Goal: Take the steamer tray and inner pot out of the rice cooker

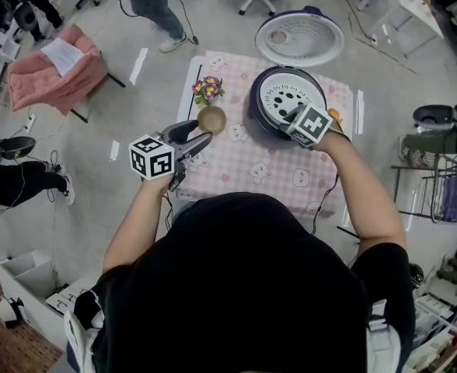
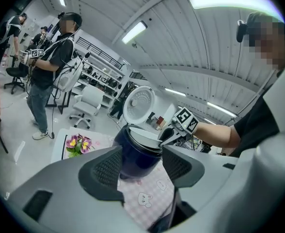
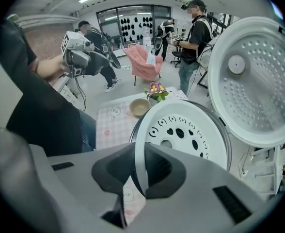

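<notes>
Looking down in the head view, we find the right gripper (image 1: 289, 118) at the near edge of the white steamer tray (image 1: 291, 93), which sits in the mouth of the rice cooker (image 1: 256, 103) on the checked table (image 1: 267, 173). The left gripper (image 1: 201, 140) hovers well apart beside a bowl (image 1: 211, 120). From the left gripper view we learn that this gripper's jaws stand wide apart and empty, and that the tray is tilted, its gripped edge raised off the cooker. Only the right gripper view shows the grip itself: both pads are clamped on the tray's thin rim, and the open lid (image 3: 256, 81) looms behind. We should lift straight up and level the tray, since an edge hold lets it swing. The inner pot lies hidden beneath the tray.
</notes>
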`<action>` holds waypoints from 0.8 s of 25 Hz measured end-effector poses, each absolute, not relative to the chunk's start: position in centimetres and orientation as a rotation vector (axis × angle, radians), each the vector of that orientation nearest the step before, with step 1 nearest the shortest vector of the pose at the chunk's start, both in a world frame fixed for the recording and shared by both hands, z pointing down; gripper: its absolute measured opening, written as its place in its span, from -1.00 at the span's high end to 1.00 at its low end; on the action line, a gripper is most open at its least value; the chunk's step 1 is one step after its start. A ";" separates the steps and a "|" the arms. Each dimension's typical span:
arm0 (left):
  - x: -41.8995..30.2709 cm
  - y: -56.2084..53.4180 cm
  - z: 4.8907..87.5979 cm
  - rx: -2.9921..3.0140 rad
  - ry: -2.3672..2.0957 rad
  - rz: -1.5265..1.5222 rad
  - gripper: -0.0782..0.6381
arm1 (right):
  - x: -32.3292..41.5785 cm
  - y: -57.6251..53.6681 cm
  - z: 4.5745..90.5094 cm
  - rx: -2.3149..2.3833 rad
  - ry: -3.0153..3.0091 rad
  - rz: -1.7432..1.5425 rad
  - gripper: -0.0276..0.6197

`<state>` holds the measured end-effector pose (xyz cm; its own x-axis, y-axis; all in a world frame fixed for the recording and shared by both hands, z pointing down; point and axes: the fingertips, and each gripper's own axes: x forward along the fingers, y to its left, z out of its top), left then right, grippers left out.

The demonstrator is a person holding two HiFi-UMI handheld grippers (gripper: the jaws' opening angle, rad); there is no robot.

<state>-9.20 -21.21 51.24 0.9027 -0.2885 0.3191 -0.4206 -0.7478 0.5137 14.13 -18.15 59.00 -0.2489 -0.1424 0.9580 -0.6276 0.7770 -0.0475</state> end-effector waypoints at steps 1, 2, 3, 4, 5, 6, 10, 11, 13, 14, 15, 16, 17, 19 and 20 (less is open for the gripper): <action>-9.1 -21.3 51.1 2.467 -0.503 0.289 0.04 | 14.2 -18.4 58.7 0.612 -1.795 0.500 0.76; -9.0 -21.3 50.9 2.470 -0.499 0.287 0.04 | 14.3 -18.5 58.4 0.625 -1.798 0.488 0.76; -9.0 -21.3 50.8 2.473 -0.496 0.286 0.04 | 14.4 -18.6 58.0 0.635 -1.801 0.478 0.77; -8.9 -21.2 50.6 2.476 -0.492 0.286 0.04 | 14.4 -18.6 57.7 0.641 -1.807 0.472 0.77; -8.8 -21.2 50.6 2.478 -0.487 0.286 0.04 | 14.3 -18.5 57.5 0.649 -1.812 0.469 0.77; -8.7 -21.1 50.6 2.479 -0.483 0.288 0.04 | 14.3 -18.5 57.2 0.658 -1.817 0.465 0.77; -8.6 -20.8 50.8 2.479 -0.462 0.291 0.04 | 14.3 -18.5 56.5 0.686 -1.826 0.447 0.77; -8.5 -20.8 50.8 2.479 -0.459 0.292 0.04 | 14.2 -18.5 56.4 0.691 -1.828 0.445 0.77; -8.5 -20.8 50.8 2.480 -0.452 0.293 0.04 | 14.3 -18.3 55.9 0.705 -1.829 0.442 0.77; -8.4 -20.7 50.7 2.481 -0.448 0.294 0.04 | 14.4 -18.2 55.7 0.713 -1.829 0.440 0.77; -8.3 -20.7 50.7 2.482 -0.443 0.294 0.04 | 14.4 -18.1 55.3 0.720 -1.837 0.439 0.77; -8.2 -20.6 50.7 2.483 -0.437 0.295 0.04 | 14.2 -18.0 54.8 0.725 -1.855 0.440 0.77; -8.1 -20.5 50.7 2.485 -0.430 0.297 0.04 | 13.8 -17.9 54.3 0.729 -1.880 0.442 0.77; -7.9 -20.4 50.7 2.489 -0.414 0.302 0.04 | 13.7 -17.8 53.4 0.749 -1.913 0.447 0.77; -7.7 -20.3 50.7 2.491 -0.405 0.304 0.04 | 13.9 -17.8 53.0 0.766 -1.918 0.449 0.77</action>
<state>-7.70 -20.29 50.72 0.9275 -0.2174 0.3041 -0.3525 -0.7793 0.5181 13.95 -17.78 53.04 -0.3169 -0.3170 0.8939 -0.6808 0.7323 0.0184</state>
